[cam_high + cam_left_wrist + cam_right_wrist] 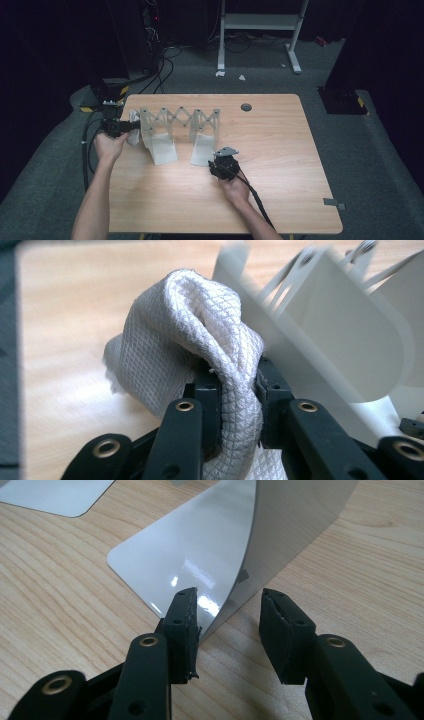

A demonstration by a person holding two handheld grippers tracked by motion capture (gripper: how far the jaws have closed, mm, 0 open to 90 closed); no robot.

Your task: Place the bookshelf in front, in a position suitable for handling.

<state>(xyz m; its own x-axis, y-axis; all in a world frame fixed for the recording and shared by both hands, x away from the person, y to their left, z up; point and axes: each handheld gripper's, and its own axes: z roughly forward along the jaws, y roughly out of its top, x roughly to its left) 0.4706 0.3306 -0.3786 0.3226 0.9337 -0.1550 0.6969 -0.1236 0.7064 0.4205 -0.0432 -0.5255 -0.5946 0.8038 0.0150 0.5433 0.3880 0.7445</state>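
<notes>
Cloth: a white quilted cloth (195, 360) is clamped between the black jaws of the left gripper (121, 127), bunched into a fold just beside the left end of the rack (172, 122).
Rack: a white accordion rack with curved feet is stood on the table (280, 165), near its back-left part; the left foot (161, 147) and the right foot (202, 148) are spread apart.
Right gripper: the right gripper (227, 630) is held with its jaws apart, one on each side of the near corner of the right foot — nothing is pinched yet.
Risk of sliding: if the foot is not clamped before wiping is begun, the light rack could be pushed across the smooth wood.
Risk of folding: the scissor links could be collapsed or stretched by sideways pressure from the cloth.
Risk of slipping: the glossy foot could be lost from the pads — only its thin edge is offered.
Risk of snagging: loose cloth could be caught in the links.
</notes>
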